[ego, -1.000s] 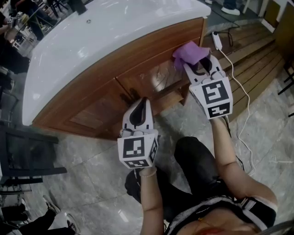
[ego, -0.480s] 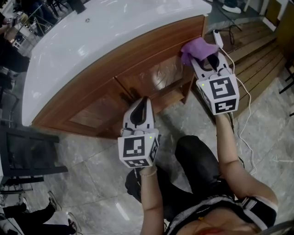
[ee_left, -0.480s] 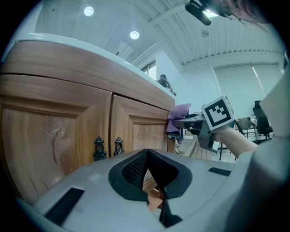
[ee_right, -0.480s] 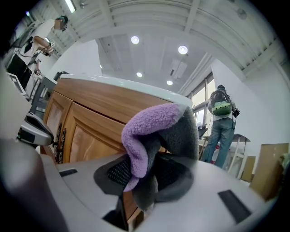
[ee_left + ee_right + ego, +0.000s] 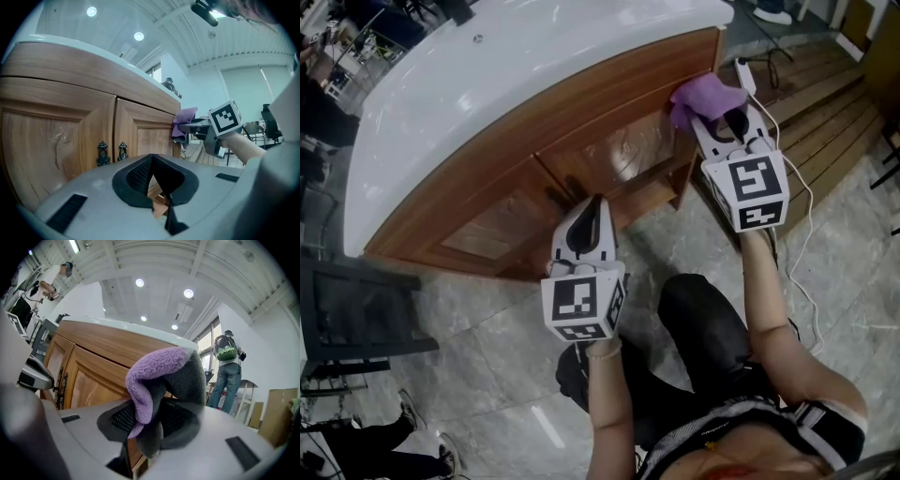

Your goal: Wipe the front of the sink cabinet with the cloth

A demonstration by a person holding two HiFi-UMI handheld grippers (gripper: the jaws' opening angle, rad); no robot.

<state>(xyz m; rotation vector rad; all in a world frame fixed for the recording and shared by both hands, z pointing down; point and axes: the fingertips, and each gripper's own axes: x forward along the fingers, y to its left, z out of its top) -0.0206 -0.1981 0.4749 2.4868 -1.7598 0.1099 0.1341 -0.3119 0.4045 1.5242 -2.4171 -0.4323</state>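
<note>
Working through the wiping step, by the look of it: clamping the purple cloth (image 5: 703, 97) in the right gripper (image 5: 724, 127), jaws closed on a bunched fold of it, and holding it up at the top right corner of the sink cabinet (image 5: 516, 192) front, just under the white countertop (image 5: 487, 75) and apparently touching the wood at the cabinet's right edge. Finding no wet trace or streak on the wood to say how much of the cabinet front is already covered, so judging only that wiping is under way at its far right end. Needing next, most likely, a steady sweep from that corner toward the cabinet's middle or down its right door, laying the cloth flat on the wood, pressing lightly, following the recessed panels, and steering around the 2 dark door handles (image 5: 103, 153) at the cabinet's centre seam. Reaching forward with the right forearm (image 5: 769, 300) almost straight, marker cube turned up toward the head camera, jaws pointing at the cabinet's right end. Holding the left gripper (image 5: 591, 208) in front of the cabinet's middle, near the 2 handles but apart from the wood, jaws pressed together with nothing between them, left forearm (image 5: 605, 403) extending straight ahead from the body. Crouching or sitting low before the cabinet, going by the dark-clad knee (image 5: 698, 309) raised just in front of it.
</note>
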